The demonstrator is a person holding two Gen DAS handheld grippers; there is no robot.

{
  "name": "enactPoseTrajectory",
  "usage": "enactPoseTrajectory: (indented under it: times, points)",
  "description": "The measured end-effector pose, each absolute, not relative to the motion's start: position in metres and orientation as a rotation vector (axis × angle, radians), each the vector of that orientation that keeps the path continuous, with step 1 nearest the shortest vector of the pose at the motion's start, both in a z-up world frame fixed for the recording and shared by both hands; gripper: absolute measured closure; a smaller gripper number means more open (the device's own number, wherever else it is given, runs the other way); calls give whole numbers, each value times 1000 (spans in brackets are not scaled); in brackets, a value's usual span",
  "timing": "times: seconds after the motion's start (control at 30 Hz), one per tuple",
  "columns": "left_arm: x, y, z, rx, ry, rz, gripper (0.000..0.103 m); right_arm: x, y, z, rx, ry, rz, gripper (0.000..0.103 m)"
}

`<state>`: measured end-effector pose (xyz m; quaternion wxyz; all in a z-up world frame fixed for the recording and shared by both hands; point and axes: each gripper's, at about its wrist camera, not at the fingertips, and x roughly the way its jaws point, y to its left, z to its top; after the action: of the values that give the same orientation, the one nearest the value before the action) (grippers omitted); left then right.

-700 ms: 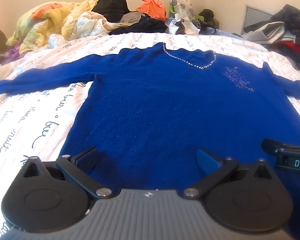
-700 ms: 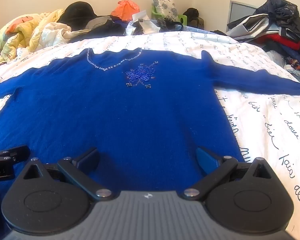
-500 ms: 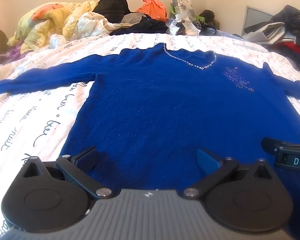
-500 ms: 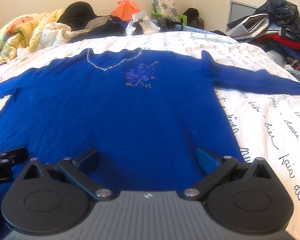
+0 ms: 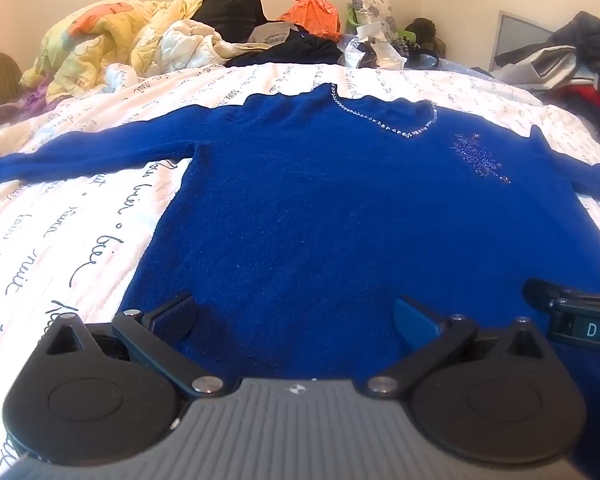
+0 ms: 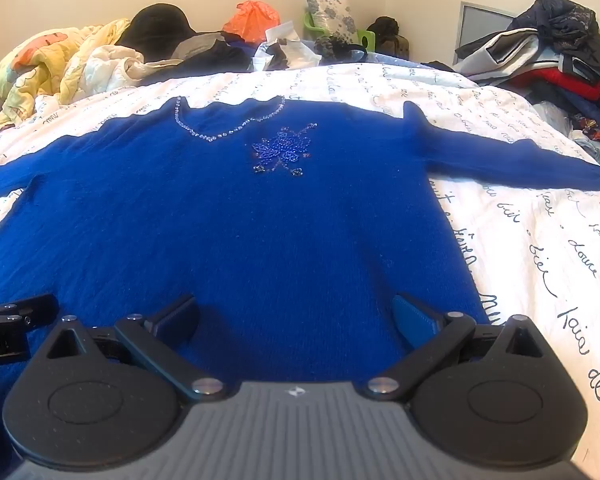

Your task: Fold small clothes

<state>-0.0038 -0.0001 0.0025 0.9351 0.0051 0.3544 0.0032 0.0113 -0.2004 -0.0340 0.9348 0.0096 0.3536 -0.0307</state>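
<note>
Left wrist view: one blue sweater (image 5: pixel 320 208) lies flat on the bedspread (image 5: pixel 60 232), neckline away, sleeves sideways. Left gripper (image 5: pixel 296 316) and right gripper (image 6: pixel 296 314) gape wide at its hem, holding nothing.

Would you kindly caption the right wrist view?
Open right gripper over blue sweater's hem, sleeves spread on bed.

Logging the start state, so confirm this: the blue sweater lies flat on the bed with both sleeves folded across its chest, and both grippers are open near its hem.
One thing is wrong: the sleeves are not folded in. The blue sweater lies flat on the bed with each sleeve spread outward, as both wrist views show. The left gripper and right gripper are open near the hem.
</note>
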Motion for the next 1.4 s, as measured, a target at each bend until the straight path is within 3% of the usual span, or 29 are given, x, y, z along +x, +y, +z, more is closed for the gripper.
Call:
enactPoseTrajectory:
  times: [1.4]
  points:
    - [-5, 1, 4, 13, 723, 10, 0, 11, -200, -33, 16, 723, -64, 0]
